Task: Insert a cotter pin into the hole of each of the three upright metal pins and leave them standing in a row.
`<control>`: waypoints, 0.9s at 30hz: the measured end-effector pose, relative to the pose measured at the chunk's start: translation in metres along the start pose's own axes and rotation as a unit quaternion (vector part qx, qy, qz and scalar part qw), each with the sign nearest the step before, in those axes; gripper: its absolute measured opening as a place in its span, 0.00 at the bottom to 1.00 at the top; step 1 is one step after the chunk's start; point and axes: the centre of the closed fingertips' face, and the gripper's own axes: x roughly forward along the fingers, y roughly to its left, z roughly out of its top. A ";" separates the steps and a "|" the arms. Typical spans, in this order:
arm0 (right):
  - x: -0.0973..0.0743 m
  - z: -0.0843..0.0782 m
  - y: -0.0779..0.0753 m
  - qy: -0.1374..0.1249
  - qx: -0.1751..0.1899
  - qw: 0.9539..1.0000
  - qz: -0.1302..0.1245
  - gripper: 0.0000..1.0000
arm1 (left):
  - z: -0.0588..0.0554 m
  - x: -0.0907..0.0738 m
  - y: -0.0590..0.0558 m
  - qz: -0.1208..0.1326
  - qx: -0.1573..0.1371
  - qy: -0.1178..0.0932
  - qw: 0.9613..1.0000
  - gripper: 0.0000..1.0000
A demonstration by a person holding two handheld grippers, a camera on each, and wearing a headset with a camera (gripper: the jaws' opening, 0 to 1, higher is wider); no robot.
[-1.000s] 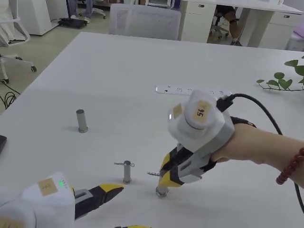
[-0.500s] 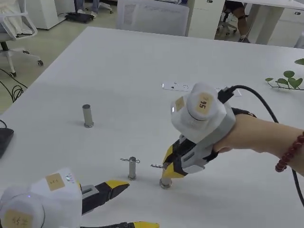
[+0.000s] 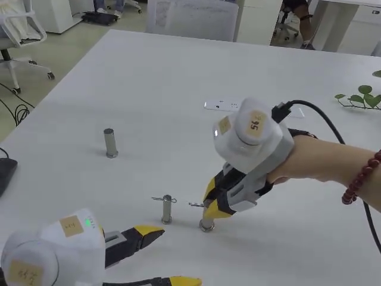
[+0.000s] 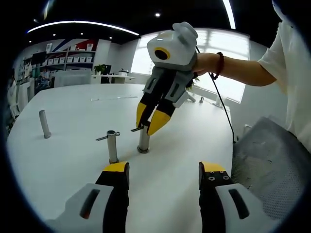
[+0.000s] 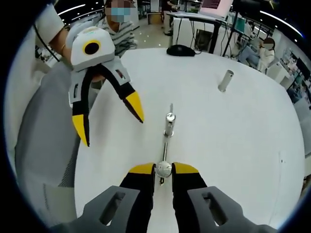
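Note:
Three upright metal pins stand on the white table. The far pin is bare. The middle pin has a cotter pin through its top. My right gripper is shut on a cotter pin at the top of the near pin. My left gripper hovers open in front of the pins, holding nothing.
A white power strip lies behind the right gripper. A plant sprig is at the right edge and a dark object at the left edge. A chair stands beyond the far edge.
The head camera has shifted a little. My right gripper stays at the near pin with the cotter pin. My left gripper has come slightly further into view.

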 end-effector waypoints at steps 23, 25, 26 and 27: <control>0.001 -0.001 -0.005 -0.009 -0.006 1.000 -0.002 0.15 | -0.002 0.000 -0.002 -0.002 -0.002 0.006 1.000 0.56; 0.002 -0.002 -0.006 -0.010 0.000 1.000 -0.002 0.15 | -0.001 0.000 -0.002 -0.001 -0.002 0.006 1.000 0.57; 0.002 -0.002 -0.006 -0.010 0.001 1.000 -0.002 0.15 | -0.001 0.000 -0.002 -0.002 -0.002 0.006 1.000 0.57; 0.003 -0.003 -0.006 -0.009 0.004 1.000 -0.003 0.15 | 0.000 0.000 -0.002 -0.001 -0.001 0.006 1.000 0.57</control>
